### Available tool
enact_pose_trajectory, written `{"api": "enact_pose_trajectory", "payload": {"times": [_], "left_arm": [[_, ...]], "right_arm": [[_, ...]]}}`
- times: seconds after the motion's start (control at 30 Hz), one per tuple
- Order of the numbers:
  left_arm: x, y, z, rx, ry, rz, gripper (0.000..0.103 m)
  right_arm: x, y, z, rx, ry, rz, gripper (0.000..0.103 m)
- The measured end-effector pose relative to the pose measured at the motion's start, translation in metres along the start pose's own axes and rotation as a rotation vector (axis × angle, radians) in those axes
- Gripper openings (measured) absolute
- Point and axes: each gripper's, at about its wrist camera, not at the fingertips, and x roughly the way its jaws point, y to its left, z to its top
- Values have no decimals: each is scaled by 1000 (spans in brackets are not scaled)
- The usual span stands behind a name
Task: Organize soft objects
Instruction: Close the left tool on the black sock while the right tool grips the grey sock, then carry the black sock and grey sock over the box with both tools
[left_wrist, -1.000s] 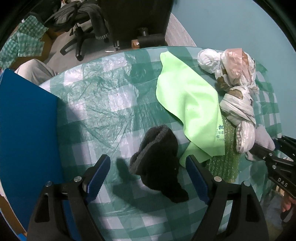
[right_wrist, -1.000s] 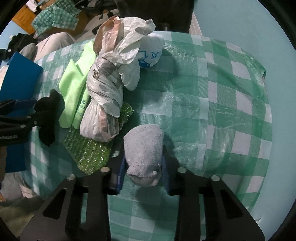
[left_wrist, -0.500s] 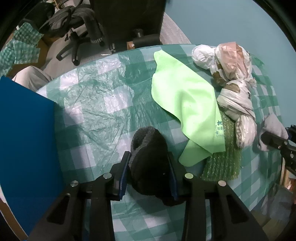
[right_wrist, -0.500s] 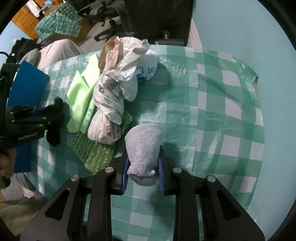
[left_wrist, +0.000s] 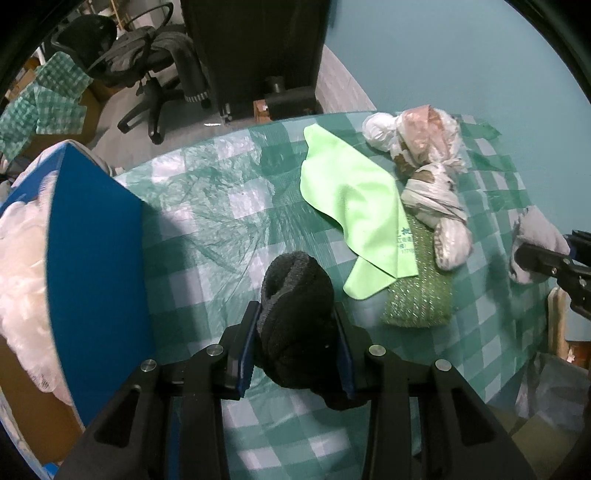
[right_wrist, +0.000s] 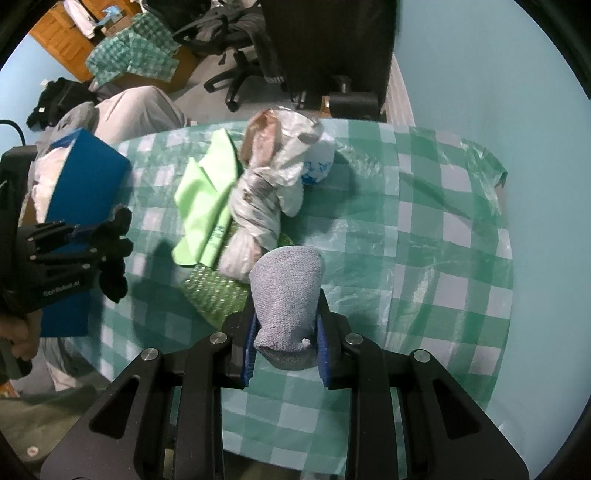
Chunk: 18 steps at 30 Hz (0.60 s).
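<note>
My left gripper is shut on a black rolled sock, which hangs clear above the green checked table. My right gripper is shut on a grey rolled sock, also lifted off the cloth. In the right wrist view the left gripper shows at the left edge with the black sock in it. The grey sock appears at the right edge of the left wrist view. A lime green cloth, knotted plastic bags and a green bubble-wrap pouch lie between them.
A blue box with white plastic inside stands at the table's left edge. Office chairs and a dark seat back stand beyond the far edge. A teal wall runs on the right. A person's hand holds the left gripper.
The left gripper's jaws came together on the black sock and lifted it off the table. The right gripper tightened on the grey sock and rose with it.
</note>
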Motion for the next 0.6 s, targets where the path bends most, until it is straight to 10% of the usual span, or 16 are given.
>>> {"api": "enact_pose_trajectory", "payload": {"times": [0.6], "left_arm": [[-68, 20, -25, -35, -97, -23, 37]], "right_arm": [[-40, 52, 10, -76, -44, 64, 25]]}}
